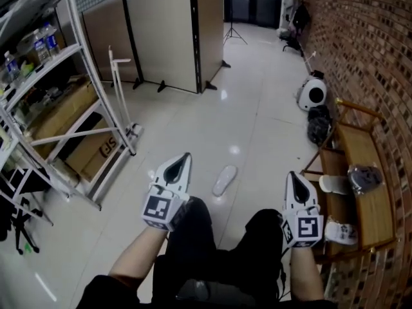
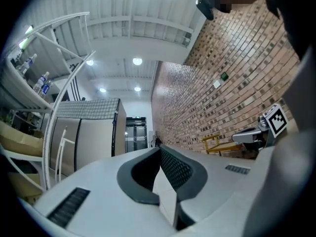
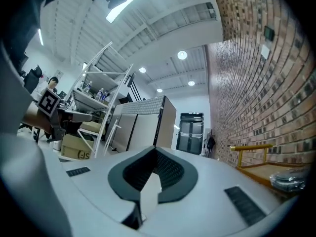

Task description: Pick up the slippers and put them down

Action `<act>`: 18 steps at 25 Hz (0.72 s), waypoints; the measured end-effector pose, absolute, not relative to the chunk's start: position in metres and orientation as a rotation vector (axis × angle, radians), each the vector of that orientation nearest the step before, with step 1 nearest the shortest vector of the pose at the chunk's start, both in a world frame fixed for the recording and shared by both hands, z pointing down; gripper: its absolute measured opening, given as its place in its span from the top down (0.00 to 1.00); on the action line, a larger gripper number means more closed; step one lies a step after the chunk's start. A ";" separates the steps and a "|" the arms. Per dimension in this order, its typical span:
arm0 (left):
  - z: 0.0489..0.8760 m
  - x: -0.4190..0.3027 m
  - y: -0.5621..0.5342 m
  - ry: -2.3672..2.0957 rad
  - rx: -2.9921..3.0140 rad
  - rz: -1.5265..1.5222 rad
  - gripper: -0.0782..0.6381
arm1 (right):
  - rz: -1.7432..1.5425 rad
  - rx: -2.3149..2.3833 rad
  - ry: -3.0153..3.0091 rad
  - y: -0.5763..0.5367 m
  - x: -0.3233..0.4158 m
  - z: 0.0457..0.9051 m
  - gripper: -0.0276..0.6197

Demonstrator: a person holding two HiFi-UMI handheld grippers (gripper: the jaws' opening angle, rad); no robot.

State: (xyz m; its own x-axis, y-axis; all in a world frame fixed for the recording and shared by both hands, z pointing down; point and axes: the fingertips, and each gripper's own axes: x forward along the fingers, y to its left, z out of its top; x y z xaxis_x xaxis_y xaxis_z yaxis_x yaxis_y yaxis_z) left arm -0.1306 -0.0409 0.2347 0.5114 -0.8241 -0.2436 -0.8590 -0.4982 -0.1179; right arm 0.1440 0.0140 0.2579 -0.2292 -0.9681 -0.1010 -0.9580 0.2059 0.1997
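One white slipper (image 1: 224, 179) lies alone on the pale tiled floor, between and just beyond my two grippers. More slippers sit on the low wooden rack (image 1: 364, 148) at the right: a white one (image 1: 335, 184), another white one (image 1: 341, 232) and a grey one (image 1: 365, 177). My left gripper (image 1: 187, 155) is held up over the person's knees, shut and empty; in the left gripper view (image 2: 159, 149) its tips meet. My right gripper (image 1: 291, 174) is raised beside the rack, also shut with nothing in it; in the right gripper view (image 3: 154, 150) it points level down the room.
A white metal shelf (image 1: 77, 44) with cardboard boxes (image 1: 96, 150) and bottles stands at the left. Folding partitions (image 1: 164, 34) close the back. A brick wall (image 1: 373, 56) runs along the right, with a white round device (image 1: 312, 94) and a black bag (image 1: 318, 127) at its foot.
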 end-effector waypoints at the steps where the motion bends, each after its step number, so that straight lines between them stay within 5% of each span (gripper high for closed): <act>1: 0.239 -0.139 -0.034 1.446 -2.530 0.229 0.89 | -0.345 1.920 -2.402 0.023 0.148 0.262 0.95; 18: 0.294 -0.180 -0.003 1.524 -2.528 0.117 0.89 | -0.247 1.977 -2.399 0.045 0.182 0.310 0.95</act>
